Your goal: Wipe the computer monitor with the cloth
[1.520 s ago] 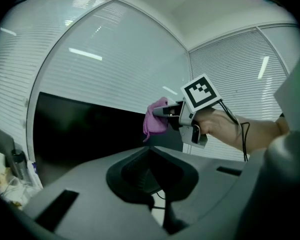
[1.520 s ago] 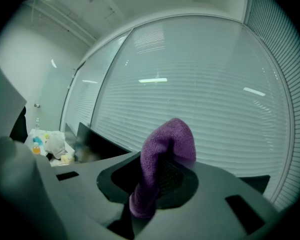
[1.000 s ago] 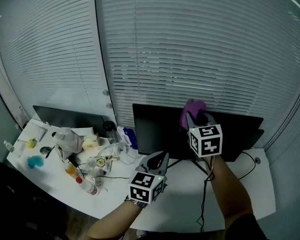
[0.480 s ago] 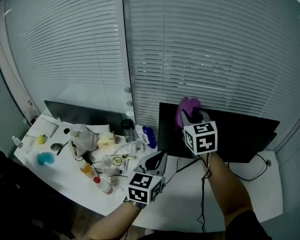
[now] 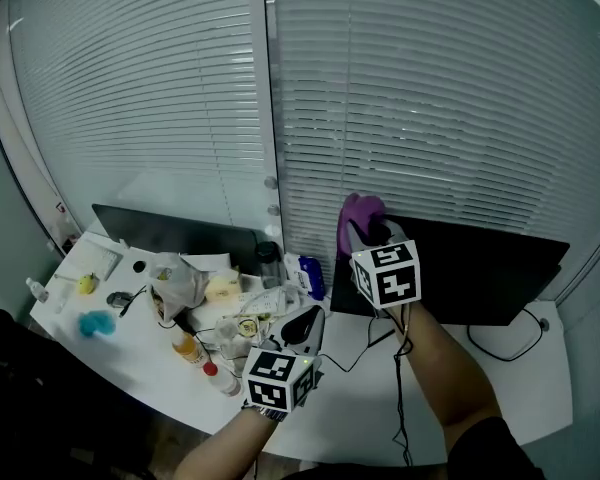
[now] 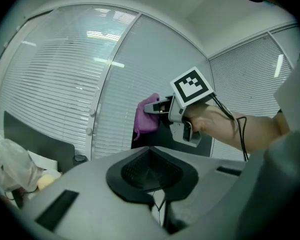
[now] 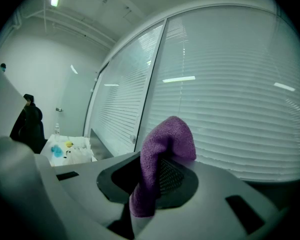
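Currently the jaws of my right gripper (image 5: 372,236) clamp the purple cloth (image 5: 358,213) at the upper-left corner of the monitor (image 5: 480,268) — the screen extends rightward from there. My left gripper (image 5: 305,325), jaws together and empty, sits lower.

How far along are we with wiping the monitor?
Done: the purple cloth is clamped in the right gripper. In hand: it is held at the upper left corner of the monitor. To do: apparently the screen; wiped area can't be judged. The left gripper is shut, empty.

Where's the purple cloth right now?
In the head view it's near the middle: the purple cloth is pinched in the right gripper, at the top left corner of the black monitor.
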